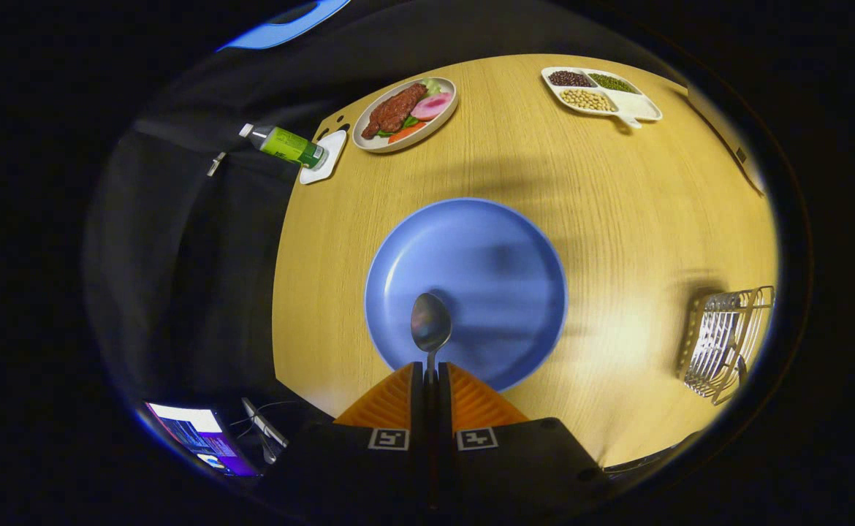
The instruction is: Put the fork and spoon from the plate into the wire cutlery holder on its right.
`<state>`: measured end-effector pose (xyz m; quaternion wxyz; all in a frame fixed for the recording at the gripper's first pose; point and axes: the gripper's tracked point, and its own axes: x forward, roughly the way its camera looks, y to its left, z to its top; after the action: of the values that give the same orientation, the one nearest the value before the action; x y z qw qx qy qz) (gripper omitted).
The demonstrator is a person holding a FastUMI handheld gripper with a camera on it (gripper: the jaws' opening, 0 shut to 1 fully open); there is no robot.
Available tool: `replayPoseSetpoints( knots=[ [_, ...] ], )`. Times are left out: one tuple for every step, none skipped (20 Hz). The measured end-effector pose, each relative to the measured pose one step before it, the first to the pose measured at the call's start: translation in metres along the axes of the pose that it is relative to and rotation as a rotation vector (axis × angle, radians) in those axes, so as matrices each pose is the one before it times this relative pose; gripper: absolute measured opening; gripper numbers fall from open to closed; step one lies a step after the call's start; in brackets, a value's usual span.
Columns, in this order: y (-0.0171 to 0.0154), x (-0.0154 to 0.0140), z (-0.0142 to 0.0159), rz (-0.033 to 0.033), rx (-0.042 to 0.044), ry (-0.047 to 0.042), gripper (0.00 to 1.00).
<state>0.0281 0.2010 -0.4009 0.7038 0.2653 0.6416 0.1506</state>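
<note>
The gripper point(431, 380) has its two fingers pressed nearly together, pinching the thin handle of the spoon point(430, 323) between them. The spoon's bowl sticks out just ahead of the fingertips, over the near part of the blue plate point(500, 248). Whether the bowl touches the plate or is lifted off it cannot be told. The plate sits near the middle of the round wooden tabletop point(617, 190), closer to the near edge.

To the right of the plate, well apart from it and close to the right edge of the tabletop, stands the wire cutlery holder point(723, 342). Something thin and dark rests inside it, too small to make out.

Beyond the plate, toward the far edge, lies an oval dish of food point(405, 114) with a brown piece of meat, a pink slice and some green and orange bits. Just beside it at the far left edge a green bottle point(285, 145) lies on its side across a small white tray point(327, 162), its capped end hanging out past the tabletop. At the far right sits a white divided dish point(603, 93) with dark, green and pale beans in separate compartments.
</note>
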Motion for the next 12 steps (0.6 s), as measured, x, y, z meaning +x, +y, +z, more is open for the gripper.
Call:
replayPoseSetpoints(
  knots=[
    [-0.00063, -0.00806, 0.00049, 0.00875, 0.00100, -0.01047, 0.09],
    [-0.00049, -0.01046, 0.00135, 0.01400, 0.00550, -0.00692, 0.09],
    [0.00107, -0.01218, 0.00203, 0.01852, 0.01036, -0.01310, 0.09],
    [-0.00088, -0.01368, 0.00242, 0.01427, 0.00478, -0.00892, 0.09],
    [-0.00334, -0.01471, 0.00216, 0.00499, -0.00386, -0.00748, 0.09],
    [-0.00699, -0.01726, 0.00368, -0.00376, -0.01042, -0.00694, 0.09],
    [-0.00887, -0.01618, 0.00263, -0.01134, -0.01202, -0.00593, 0.09],
    [-0.01114, -0.01562, 0.00394, -0.01657, -0.01327, -0.00492, 0.09],
    [-0.01117, -0.01628, 0.00355, -0.01817, -0.00418, -0.01000, 0.09],
    [-0.01029, -0.01379, 0.00400, -0.01318, -0.00160, -0.00785, 0.09],
    [-0.01291, -0.01617, 0.00254, -0.02311, -0.00150, -0.00848, 0.09],
    [-0.01078, -0.00892, 0.00214, -0.01643, -0.00175, -0.00271, 0.09]
  ],
)
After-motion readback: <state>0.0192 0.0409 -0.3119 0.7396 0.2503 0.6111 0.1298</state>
